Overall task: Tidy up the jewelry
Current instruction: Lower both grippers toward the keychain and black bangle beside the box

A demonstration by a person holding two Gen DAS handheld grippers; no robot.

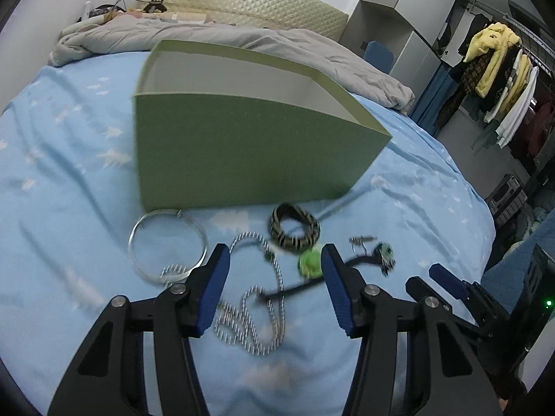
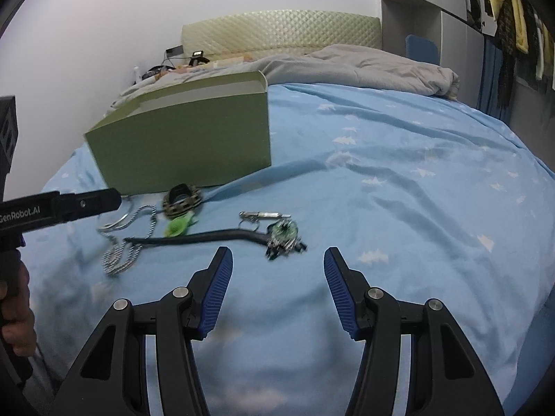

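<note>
An open green box [image 1: 242,145] stands on the blue bed sheet; it also shows in the right wrist view [image 2: 187,145]. In front of it lie a silver hoop [image 1: 166,242], a silver chain [image 1: 256,305], a striped dark bracelet [image 1: 295,225], a green charm [image 1: 310,263], a black cord with a jewelled pendant [image 2: 284,234] and a small metal clip [image 2: 263,215]. My left gripper [image 1: 274,263] is open above the chain and green charm. My right gripper [image 2: 277,267] is open just short of the pendant. Both are empty.
A crumpled grey duvet [image 1: 312,48] lies behind the box by the padded headboard [image 1: 249,3]. A clothes rack [image 1: 499,79] and shelves stand off the bed's right edge. The left gripper's body [image 2: 59,208] reaches in from the left in the right wrist view.
</note>
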